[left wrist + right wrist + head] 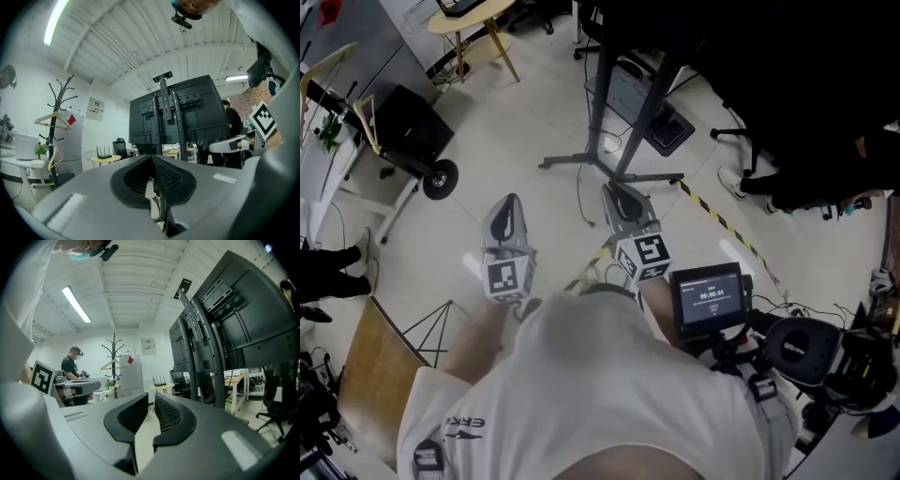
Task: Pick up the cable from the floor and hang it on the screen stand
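— Grey jaws first: how do they stand?

— On my left gripper (508,202) the 2 tips are pressed together. Only a slot stays between the ribbed pads lower down, and through it I see floor and a thin dark line I can't identify. On my right gripper (615,192) the 2 jaws stand slightly apart with a narrow, even gap, and nothing sits in it.

— And the cable?

— I see a thin cable (580,199) lying on the pale floor (534,112), just beside the foot of the screen stand (614,141) and near the tip of my right gripper. Neither gripper touches it in the head view.

— How are the 2 tools placed?

— Side by side and well apart, both pointing about level toward the stand, with each marker cube close to the white shirt (581,375). The left gripper view looks at the back of the black screen (187,112) on its 2 uprights. The right gripper view has the same stand close along its right side.

— Anything else around?

— Striped tape (722,223) runs across the floor to the right of the stand's foot. A round wooden table (473,14) is at the far edge, a coat rack (58,117) by the white wall, and a small lit display (710,298) beside my right arm. 1 person (70,366) stands at a bench in the right gripper view.
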The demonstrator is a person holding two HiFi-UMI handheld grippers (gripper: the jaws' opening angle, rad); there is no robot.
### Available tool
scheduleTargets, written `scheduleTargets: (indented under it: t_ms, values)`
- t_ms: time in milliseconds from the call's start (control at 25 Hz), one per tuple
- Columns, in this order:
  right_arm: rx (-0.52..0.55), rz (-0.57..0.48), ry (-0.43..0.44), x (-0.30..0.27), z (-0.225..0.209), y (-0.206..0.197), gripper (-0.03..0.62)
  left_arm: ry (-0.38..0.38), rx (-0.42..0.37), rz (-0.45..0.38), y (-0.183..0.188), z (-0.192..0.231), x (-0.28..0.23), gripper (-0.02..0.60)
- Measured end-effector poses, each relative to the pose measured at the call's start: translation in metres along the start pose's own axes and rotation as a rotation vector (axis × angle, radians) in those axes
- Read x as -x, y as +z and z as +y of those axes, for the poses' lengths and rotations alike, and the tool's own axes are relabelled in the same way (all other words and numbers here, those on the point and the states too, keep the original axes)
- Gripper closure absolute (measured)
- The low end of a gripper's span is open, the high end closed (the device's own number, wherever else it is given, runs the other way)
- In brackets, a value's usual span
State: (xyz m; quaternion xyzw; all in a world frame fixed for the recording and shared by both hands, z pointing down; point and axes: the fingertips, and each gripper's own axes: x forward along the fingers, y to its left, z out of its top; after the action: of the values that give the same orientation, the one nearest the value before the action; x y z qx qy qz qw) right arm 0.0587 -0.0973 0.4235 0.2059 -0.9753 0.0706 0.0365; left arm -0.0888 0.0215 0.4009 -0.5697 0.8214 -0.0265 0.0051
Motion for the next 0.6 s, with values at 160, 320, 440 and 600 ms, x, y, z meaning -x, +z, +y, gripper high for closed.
scheduleTargets:
  t_ms: [160, 320, 440, 600]
  values:
    - [0.005, -0.016, -0.008, -0.021, -0.039, 0.010, 0.544, 0.007, 0.002, -0.012, 0.000, -0.007, -0.043, 0.580]
    - [-0.003, -0.025, -0.036, -0.029, -0.053, 0.017, 0.544, -0.019, -0.008, 0.003, 0.005, -0.011, -0.061, 0.580]
    - [0.004, -0.031, -0.060, -0.033, -0.056, 0.021, 0.545, -0.045, -0.003, -0.005, 0.007, -0.009, -0.073, 0.580]
    - [0.024, -0.035, -0.105, -0.041, -0.058, 0.022, 0.545, -0.088, 0.007, -0.065, 0.003, 0.000, -0.092, 0.580]
